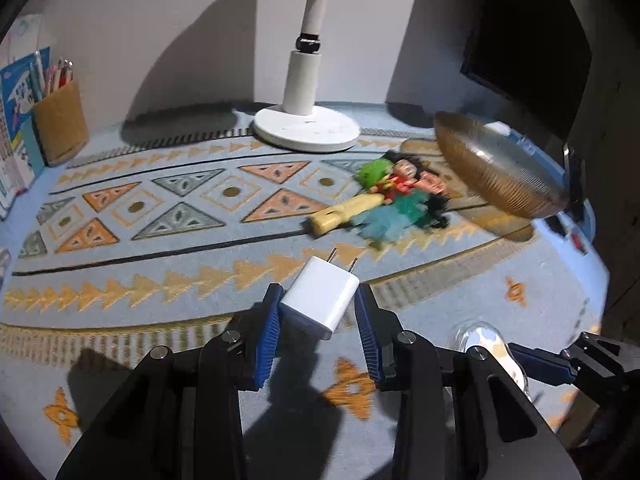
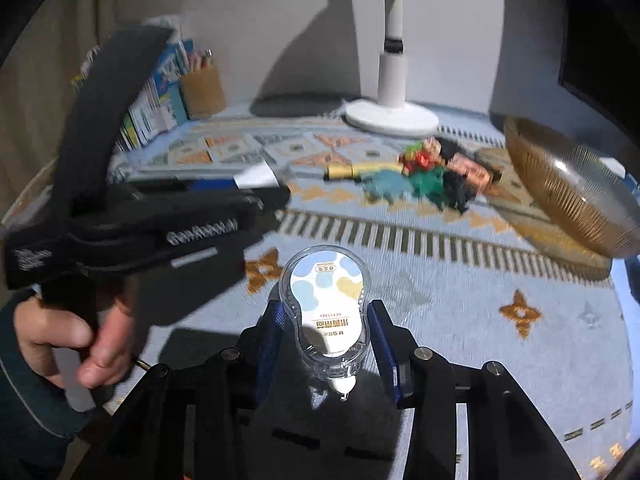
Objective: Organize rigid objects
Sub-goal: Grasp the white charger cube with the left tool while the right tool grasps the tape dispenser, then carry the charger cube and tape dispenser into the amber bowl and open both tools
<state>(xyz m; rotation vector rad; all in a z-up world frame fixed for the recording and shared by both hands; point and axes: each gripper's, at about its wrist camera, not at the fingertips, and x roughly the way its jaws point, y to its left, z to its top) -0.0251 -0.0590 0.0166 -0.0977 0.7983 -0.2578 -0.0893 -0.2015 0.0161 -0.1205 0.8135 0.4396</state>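
My left gripper [image 1: 318, 306] is shut on a white plug charger [image 1: 319, 298], prongs pointing forward, held above the patterned mat. My right gripper [image 2: 326, 328] is shut on a clear correction tape dispenser [image 2: 326, 312] with a blue and yellow label; the dispenser also shows in the left wrist view [image 1: 494, 346]. A ribbed amber glass bowl [image 1: 496, 168] sits tilted at the right, also in the right wrist view [image 2: 568, 188]. The left gripper body [image 2: 132, 216] appears at the left of the right wrist view, held by a hand.
A pile of small toys and a yellow marker [image 1: 396, 196] lies left of the bowl. A white lamp base [image 1: 306, 128] stands at the back. A pencil cup [image 1: 60, 124] and books [image 1: 16, 120] stand at the back left. A dark monitor [image 1: 528, 40] is at right.
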